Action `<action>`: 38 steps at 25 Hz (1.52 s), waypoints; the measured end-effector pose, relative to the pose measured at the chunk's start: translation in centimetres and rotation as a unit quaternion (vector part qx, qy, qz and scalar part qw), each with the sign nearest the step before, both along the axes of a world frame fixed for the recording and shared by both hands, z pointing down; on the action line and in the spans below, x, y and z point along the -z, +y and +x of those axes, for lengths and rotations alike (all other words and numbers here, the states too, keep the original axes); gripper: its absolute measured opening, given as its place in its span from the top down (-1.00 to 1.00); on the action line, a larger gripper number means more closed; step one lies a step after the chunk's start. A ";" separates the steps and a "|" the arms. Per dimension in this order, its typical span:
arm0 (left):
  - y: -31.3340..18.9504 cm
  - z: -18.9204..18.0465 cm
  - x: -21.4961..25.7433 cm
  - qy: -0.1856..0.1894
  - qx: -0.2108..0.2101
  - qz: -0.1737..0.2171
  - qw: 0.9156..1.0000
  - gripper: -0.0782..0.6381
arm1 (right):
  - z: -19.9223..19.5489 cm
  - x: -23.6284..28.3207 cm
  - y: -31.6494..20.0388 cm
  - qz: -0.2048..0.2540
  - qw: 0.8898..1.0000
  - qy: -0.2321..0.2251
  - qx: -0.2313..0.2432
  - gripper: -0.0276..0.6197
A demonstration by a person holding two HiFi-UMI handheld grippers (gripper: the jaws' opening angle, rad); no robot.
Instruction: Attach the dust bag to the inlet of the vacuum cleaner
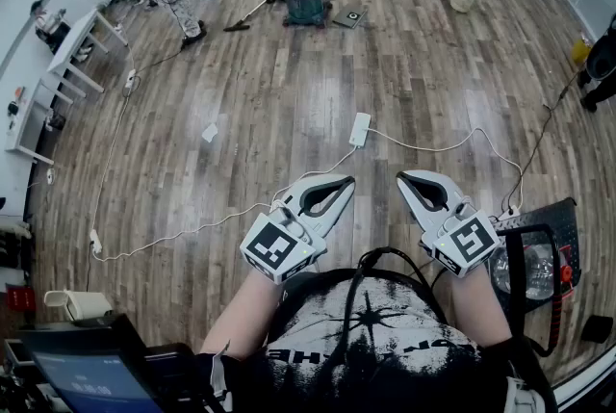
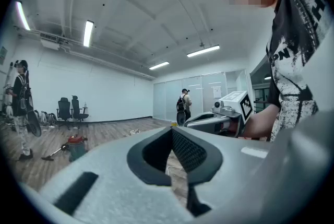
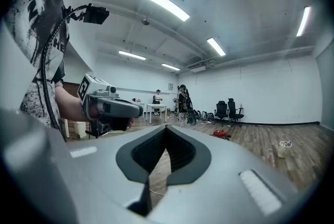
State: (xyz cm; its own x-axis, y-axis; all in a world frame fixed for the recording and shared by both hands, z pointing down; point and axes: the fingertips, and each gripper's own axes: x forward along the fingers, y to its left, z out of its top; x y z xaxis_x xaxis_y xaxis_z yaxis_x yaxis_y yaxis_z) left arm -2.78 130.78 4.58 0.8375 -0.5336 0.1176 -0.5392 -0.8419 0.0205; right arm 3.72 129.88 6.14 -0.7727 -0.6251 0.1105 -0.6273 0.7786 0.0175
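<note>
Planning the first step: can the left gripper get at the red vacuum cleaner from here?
Probably not. The left gripper, shut and empty, is near the person's body; the vacuum cleaner stands far across the floor, only a white cable between.

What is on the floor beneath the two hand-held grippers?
Visible: wood floor and white cables running from a white power strip. The left hand-held gripper hides a stretch of one cable. Nothing else shows under the right hand-held gripper.
</note>
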 end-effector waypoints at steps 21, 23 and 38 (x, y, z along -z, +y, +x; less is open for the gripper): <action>0.2 -0.6 0.0 0.000 0.008 0.003 1.000 0.78 | -1.1 0.0 0.4 0.004 1.000 0.003 0.015 0.90; 0.2 -0.4 0.1 -0.002 0.007 0.003 1.000 0.78 | -0.8 0.2 0.3 -0.002 1.000 -0.014 0.012 0.90; 0.4 1.9 -1.0 -0.004 0.007 -0.010 1.000 0.78 | 1.3 -1.1 0.9 -0.017 0.999 -0.032 0.016 0.89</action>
